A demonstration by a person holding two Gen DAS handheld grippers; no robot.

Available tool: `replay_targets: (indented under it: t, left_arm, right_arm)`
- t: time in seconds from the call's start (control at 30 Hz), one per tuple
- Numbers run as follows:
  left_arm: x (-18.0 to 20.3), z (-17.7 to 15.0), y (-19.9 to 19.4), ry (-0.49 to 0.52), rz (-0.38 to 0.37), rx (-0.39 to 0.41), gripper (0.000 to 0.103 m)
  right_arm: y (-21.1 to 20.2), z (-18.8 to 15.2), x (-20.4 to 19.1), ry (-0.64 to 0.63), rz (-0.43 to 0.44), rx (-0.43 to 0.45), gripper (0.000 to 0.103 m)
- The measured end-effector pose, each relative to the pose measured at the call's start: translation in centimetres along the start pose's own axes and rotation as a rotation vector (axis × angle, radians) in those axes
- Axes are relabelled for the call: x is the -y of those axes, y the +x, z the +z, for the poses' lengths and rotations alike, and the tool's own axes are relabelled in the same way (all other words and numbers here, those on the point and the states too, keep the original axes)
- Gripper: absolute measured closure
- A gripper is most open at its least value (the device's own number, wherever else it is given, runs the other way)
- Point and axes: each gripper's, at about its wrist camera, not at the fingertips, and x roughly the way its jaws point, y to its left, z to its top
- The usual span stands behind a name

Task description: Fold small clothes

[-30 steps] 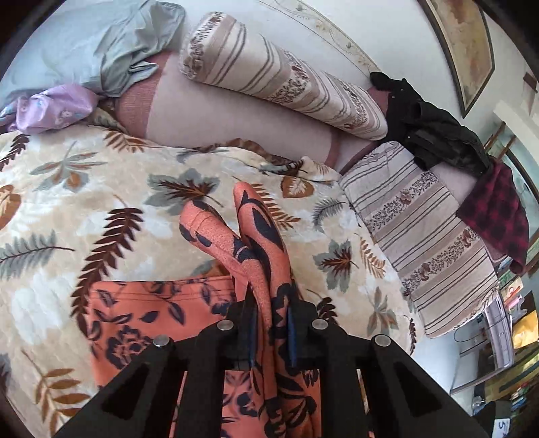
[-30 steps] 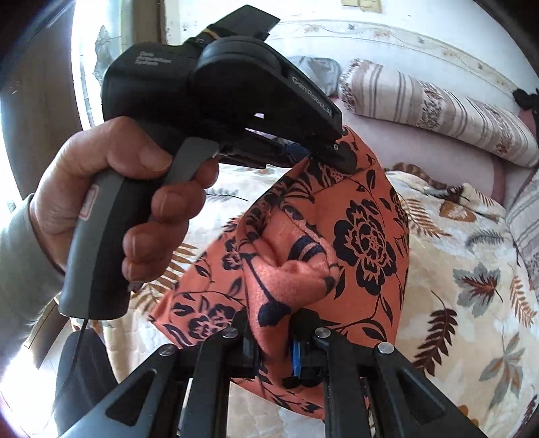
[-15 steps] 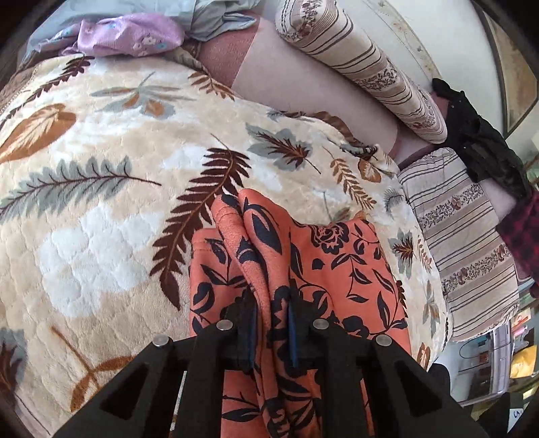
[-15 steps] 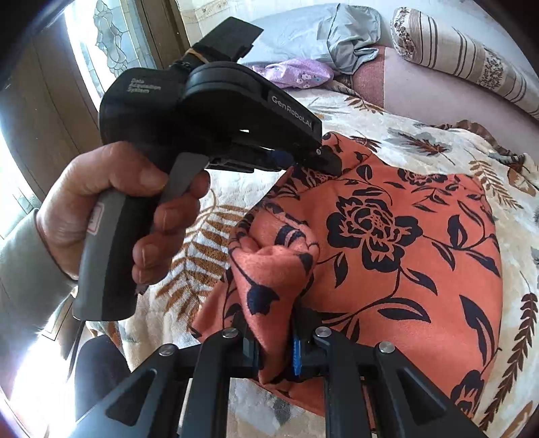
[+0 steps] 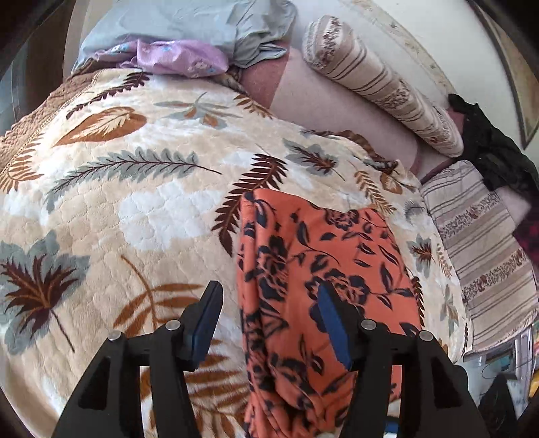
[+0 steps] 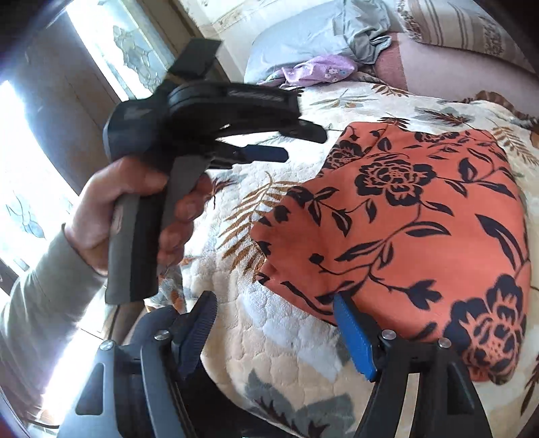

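Both pairs of tongs have just been opening and have let go of the orange floral garment (image 5: 323, 269), which a moment ago hung pinched in them and now lies folded on the leaf-print blanket (image 5: 111, 209).

Nearest, at the bottom of the left wrist view, the left gripper (image 5: 269, 323) stands released, its jaws wide apart over the garment's left edge, with cloth between them but not pinched. In the right wrist view the right gripper (image 6: 274, 332) is likewise released, its blue pad at the garment's near corner. At mid-left there a hand (image 6: 131, 209) holds the left gripper's handle. Farther off, upper left, lie a lilac cloth (image 5: 182, 57) and grey bedding (image 5: 188, 23); a striped bolster (image 5: 377, 84) runs along the wall.
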Motion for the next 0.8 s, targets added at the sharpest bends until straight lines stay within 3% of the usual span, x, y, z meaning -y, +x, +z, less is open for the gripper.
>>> replay_targets:
  t: [0.03,0.13,0.3,0.43,0.5,0.57,0.63,0.7,0.8]
  left_arm:
    - [0.4,-1.2,0.0,0.009,0.022,-0.019,0.043]
    - [-0.5,-5.5,2.3,-0.016,0.182,-0.148,0.044]
    - [-2.0,-8.0,-0.4,-0.128,0.149,-0.089,0.044]
    - [-0.8,-8.1,-1.0,-0.053,0.227,-0.089,0.044]
    - [0.6,-7.7,-1.4,0.000,0.296,-0.081,0.044]
    - [1.6,-7.7,-2.2,0.037,0.362,-0.054,0.044]
    - [2.5,-7.5,-2.9,0.034,0.404,-0.041,0.044]
    - [3.4,-7.4,-3.9,0.039,0.409,-0.012,0.044]
    - [4.5,-7.2,-4.7,0.073,0.442,0.030,0.035]
  right_arm:
    - [-0.8,-0.4,0.5,0.017,0.000,0.012,0.029]
    - [-2.9,-0.9,2.6,0.068,-0.004,0.023,0.029]
    - [-6.5,-1.7,6.9,0.209,0.037,0.055,0.028]
    - [-7.3,-1.1,10.5,0.406,0.153,0.059,0.027]
    - [-6.6,1.2,10.5,0.431,0.277,0.071,0.027]
    - [-3.5,3.9,10.0,0.409,0.356,0.010,0.019]
    - [-0.9,5.1,10.1,0.406,0.223,-0.066,0.019]
    - [-1.9,4.5,9.9,0.406,0.284,-0.056,0.019]
    - [-5.9,2.1,9.9,0.362,0.217,0.015,0.019]
